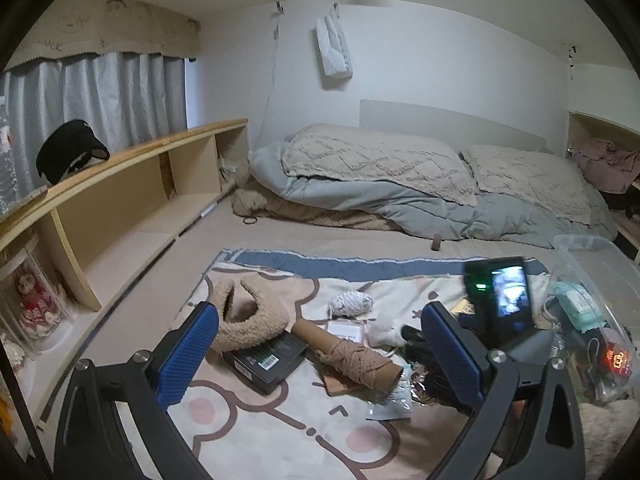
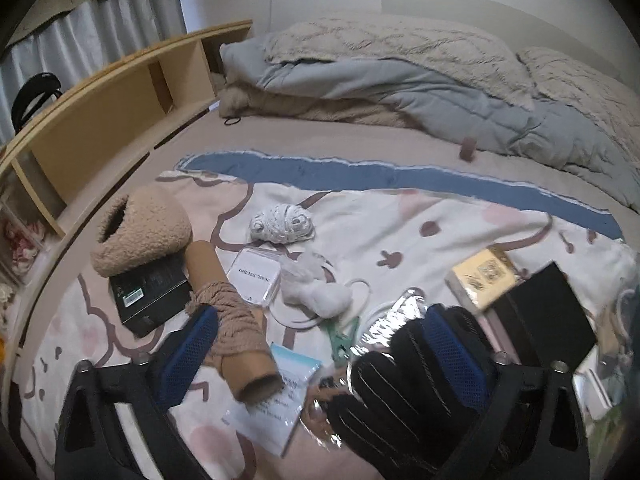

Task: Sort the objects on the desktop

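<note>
- The cartoon-print blanket (image 2: 400,216) is spread flat over the bed, apparently as a work surface, and the clutter to be sorted lies across its near half
- The clear plastic bin (image 1: 592,256) sits at the blanket's 3 o'clock edge in the left wrist view; it already holds a few items, so it is probably the destination for sorting
- The fuzzy tan bag (image 2: 140,232) rests at 10 o'clock, partly on top of the black box (image 2: 152,292), which pins the box beneath it
- The cardboard tube wound with twine (image 2: 232,320) lies tilted from 11 toward 6 o'clock, touching the black box
- The black glove (image 2: 400,392) lies at 5 o'clock on crinkled clear wrap, between the right gripper's pads
- The right gripper (image 2: 320,344) has its fingers spread wide around the glove, seemingly lined up to grasp it; nothing is clamped yet
- The left gripper (image 1: 320,352) is likewise released, hovering above the tube and holding nothing
- The white yarn ball (image 2: 282,222) sits alone at 12 o'clock
- The green clip (image 2: 340,340) lies just beside the glove's wrap
</note>
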A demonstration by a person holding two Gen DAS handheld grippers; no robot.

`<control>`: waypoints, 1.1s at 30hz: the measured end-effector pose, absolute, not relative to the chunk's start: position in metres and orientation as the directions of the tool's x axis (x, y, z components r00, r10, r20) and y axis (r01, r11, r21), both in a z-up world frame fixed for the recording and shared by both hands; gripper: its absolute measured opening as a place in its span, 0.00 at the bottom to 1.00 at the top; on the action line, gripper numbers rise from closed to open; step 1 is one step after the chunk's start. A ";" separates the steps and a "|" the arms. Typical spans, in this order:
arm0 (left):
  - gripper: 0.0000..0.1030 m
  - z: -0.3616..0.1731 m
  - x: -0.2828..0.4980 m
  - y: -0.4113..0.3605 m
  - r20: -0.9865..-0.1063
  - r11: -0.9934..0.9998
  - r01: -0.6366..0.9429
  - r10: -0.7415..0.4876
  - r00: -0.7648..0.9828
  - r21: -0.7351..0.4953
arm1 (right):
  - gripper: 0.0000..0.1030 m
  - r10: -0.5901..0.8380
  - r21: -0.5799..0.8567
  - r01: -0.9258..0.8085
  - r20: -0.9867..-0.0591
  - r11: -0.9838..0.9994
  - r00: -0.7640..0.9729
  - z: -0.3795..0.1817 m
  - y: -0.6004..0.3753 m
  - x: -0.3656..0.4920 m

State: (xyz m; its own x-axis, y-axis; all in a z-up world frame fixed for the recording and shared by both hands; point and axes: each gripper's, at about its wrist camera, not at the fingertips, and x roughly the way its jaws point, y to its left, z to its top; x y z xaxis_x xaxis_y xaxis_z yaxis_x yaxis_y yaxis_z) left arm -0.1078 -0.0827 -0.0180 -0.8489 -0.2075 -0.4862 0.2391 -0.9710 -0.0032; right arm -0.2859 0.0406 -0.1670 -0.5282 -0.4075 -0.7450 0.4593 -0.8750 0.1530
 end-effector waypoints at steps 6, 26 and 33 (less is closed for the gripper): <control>0.99 -0.016 -0.106 -0.092 -0.488 -0.972 0.230 -0.182 -0.853 -0.039 | 0.62 -0.569 0.382 0.460 -0.723 -0.802 -0.392 -0.188 0.030 -0.304; 0.99 -0.054 -0.135 -0.134 -0.591 -0.952 0.304 -0.234 -0.772 -0.020 | 0.42 -0.566 0.296 0.649 -0.784 -0.701 -0.255 -0.223 -0.018 -0.265; 0.99 -0.072 -0.137 -0.146 -0.639 -0.947 0.320 -0.224 -0.736 -0.036 | 0.41 -0.547 0.279 0.680 -0.809 -0.678 -0.213 -0.222 -0.007 -0.230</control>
State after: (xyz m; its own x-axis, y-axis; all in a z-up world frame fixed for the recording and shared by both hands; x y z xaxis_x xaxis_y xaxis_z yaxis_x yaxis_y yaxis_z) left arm -0.1371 -0.1464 -0.0720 -0.7362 -0.2242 -0.6386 0.3200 -0.9467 -0.0365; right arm -0.2304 -0.0072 -0.2222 -0.2133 -0.5472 -0.8094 0.6799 -0.6781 0.2792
